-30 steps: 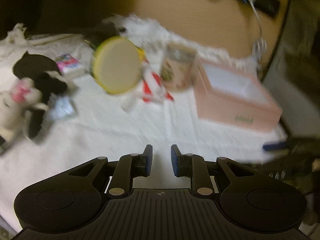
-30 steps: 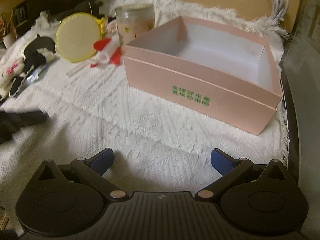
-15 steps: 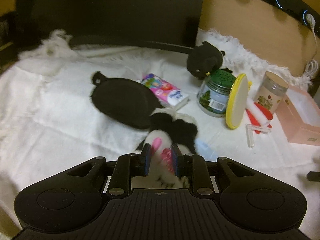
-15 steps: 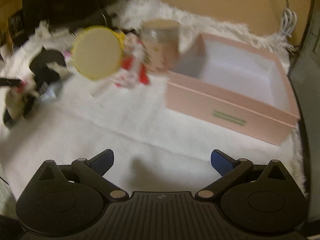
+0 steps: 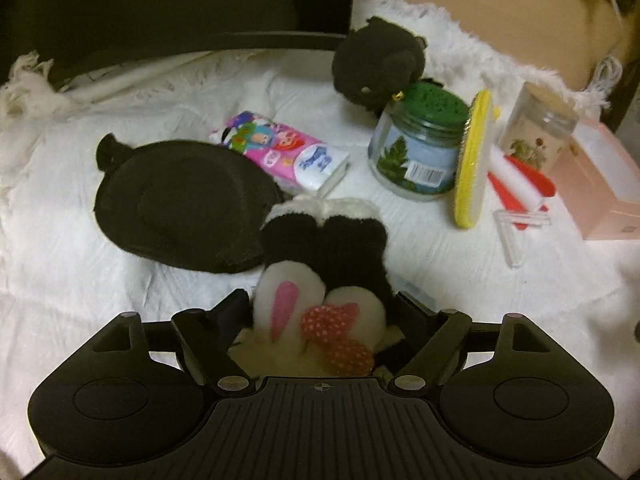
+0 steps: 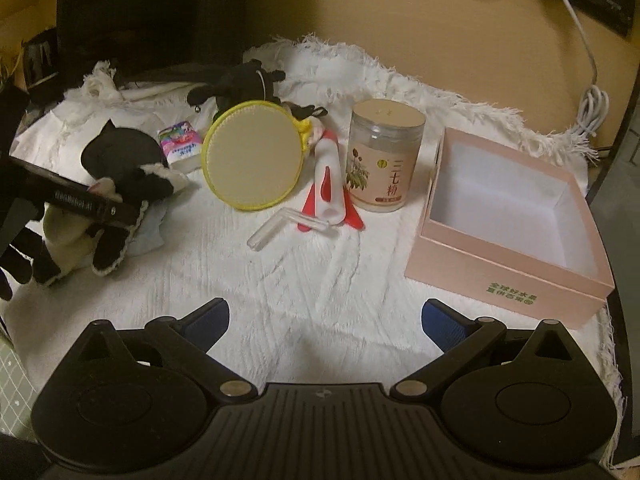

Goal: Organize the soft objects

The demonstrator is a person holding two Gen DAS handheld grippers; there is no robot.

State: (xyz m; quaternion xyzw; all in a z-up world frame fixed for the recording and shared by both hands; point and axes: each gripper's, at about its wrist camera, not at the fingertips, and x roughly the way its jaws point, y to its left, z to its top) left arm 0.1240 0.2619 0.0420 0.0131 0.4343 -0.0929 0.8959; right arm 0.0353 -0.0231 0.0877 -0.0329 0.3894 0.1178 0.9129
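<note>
A black-and-white plush toy (image 5: 324,264) with pink ears and a red spotted bow lies on the white cloth. My left gripper (image 5: 322,312) is open, its jaws standing either side of the toy's head. The toy also shows at the left of the right wrist view (image 6: 120,188), under the left gripper. A black plush (image 5: 376,64) sits at the back. A black soft pad (image 5: 176,204) lies left of the toy. The open pink box (image 6: 508,220) stands at the right, empty. My right gripper (image 6: 324,320) is open and empty above bare cloth.
A tissue pack (image 5: 288,152), a green-lidded jar (image 5: 420,148), a yellow-rimmed round pad (image 6: 252,160), a red-and-white tube (image 6: 328,184) and a clear jar with a beige lid (image 6: 384,160) stand mid-table. A cable (image 6: 588,92) hangs at the back right.
My left gripper has swung left from the pink box to the black-and-white plush and opened around its head. My right gripper has pulled back and turned left, staying open.
</note>
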